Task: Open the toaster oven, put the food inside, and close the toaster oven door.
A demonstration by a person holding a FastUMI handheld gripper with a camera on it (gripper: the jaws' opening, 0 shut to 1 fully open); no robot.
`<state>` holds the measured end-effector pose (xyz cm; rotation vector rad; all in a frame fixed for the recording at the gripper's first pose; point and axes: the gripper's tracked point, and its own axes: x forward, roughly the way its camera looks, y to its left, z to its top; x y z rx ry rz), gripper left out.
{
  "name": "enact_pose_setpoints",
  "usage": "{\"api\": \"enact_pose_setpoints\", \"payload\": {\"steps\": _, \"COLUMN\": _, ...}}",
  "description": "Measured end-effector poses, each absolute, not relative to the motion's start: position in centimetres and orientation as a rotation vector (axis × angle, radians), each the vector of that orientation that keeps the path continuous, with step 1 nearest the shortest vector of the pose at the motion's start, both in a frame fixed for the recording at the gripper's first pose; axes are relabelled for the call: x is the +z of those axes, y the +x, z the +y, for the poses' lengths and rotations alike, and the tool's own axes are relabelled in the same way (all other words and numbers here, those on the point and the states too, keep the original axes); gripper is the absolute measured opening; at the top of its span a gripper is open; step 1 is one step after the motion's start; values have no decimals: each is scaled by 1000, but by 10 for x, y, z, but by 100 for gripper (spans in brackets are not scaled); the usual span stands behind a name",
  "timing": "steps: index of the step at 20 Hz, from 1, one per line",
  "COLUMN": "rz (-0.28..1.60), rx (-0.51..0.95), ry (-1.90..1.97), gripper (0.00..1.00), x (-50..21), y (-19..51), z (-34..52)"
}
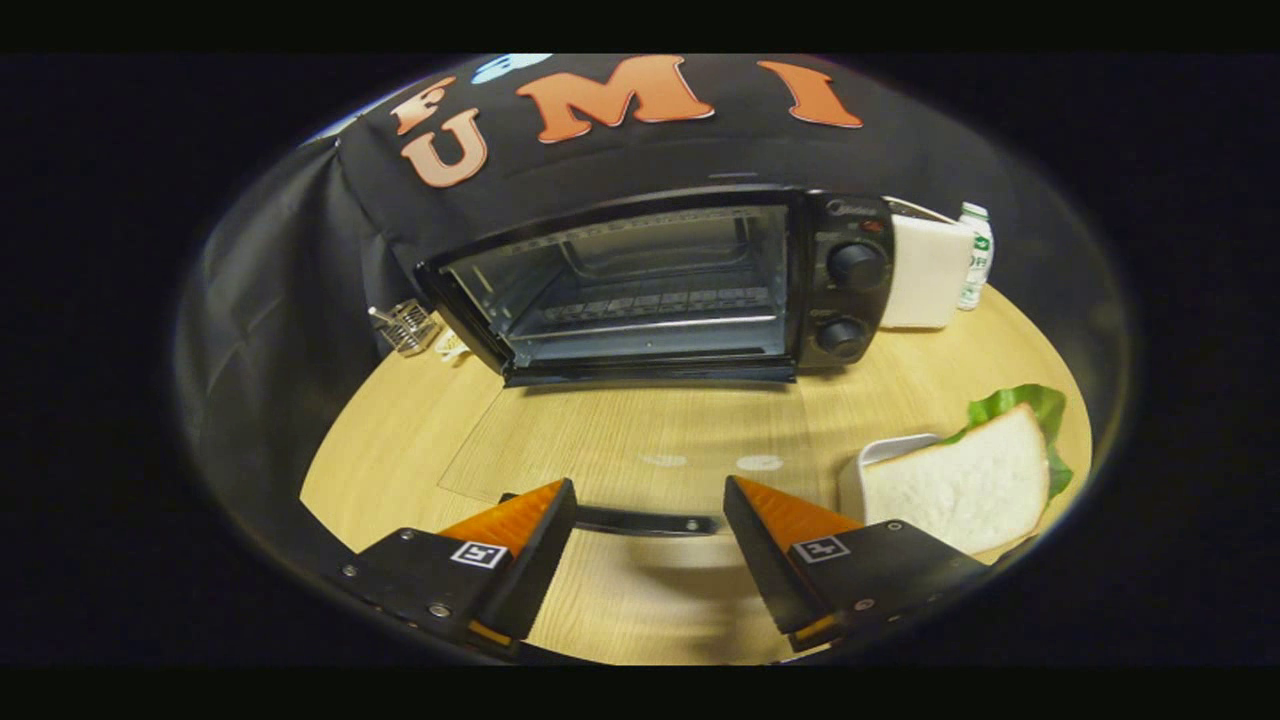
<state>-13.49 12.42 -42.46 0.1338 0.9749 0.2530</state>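
Gripper (650,520) with fingers spread wide, clasping nothing, above the lowered glass door (640,440) and its handle (645,521). Toaster oven (680,285) stands open beyond; the sandwich (975,480), apparently in a white dish (875,460), lies beside the right finger.

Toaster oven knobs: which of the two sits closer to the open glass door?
The lower knob, directly beneath the upper knob on the toaster oven control panel. The open gripper hovers over the door handle.
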Motion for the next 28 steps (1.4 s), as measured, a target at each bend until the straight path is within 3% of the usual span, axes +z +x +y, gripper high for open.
{"api": "enact_pose_setpoints", "payload": {"steps": 6, "rz": 892, "rx": 183, "ry": 130, "gripper": 99, "x": -371, "y": -126, "z": 30}}
{"api": "enact_pose_setpoints", "payload": {"steps": 12, "rz": 888, "rx": 127, "ry": 54, "gripper": 99, "x": -377, "y": -110, "z": -61}}
{"api": "enact_pose_setpoints", "payload": {"steps": 22, "rz": 1100, "rx": 166, "ry": 328, "gripper": 97, "x": -454, "y": -131, "z": -53}}
{"api": "enact_pose_setpoints", "payload": {"steps": 24, "rz": 1114, "rx": 182, "ry": 367, "gripper": 92, "x": -454, "y": -133, "z": -47}}
{"api": "enact_pose_setpoints", "payload": {"steps": 28, "rz": 1129, "rx": 181, "ry": 495, "gripper": 62, "x": -439, "y": -133, "z": -40}}
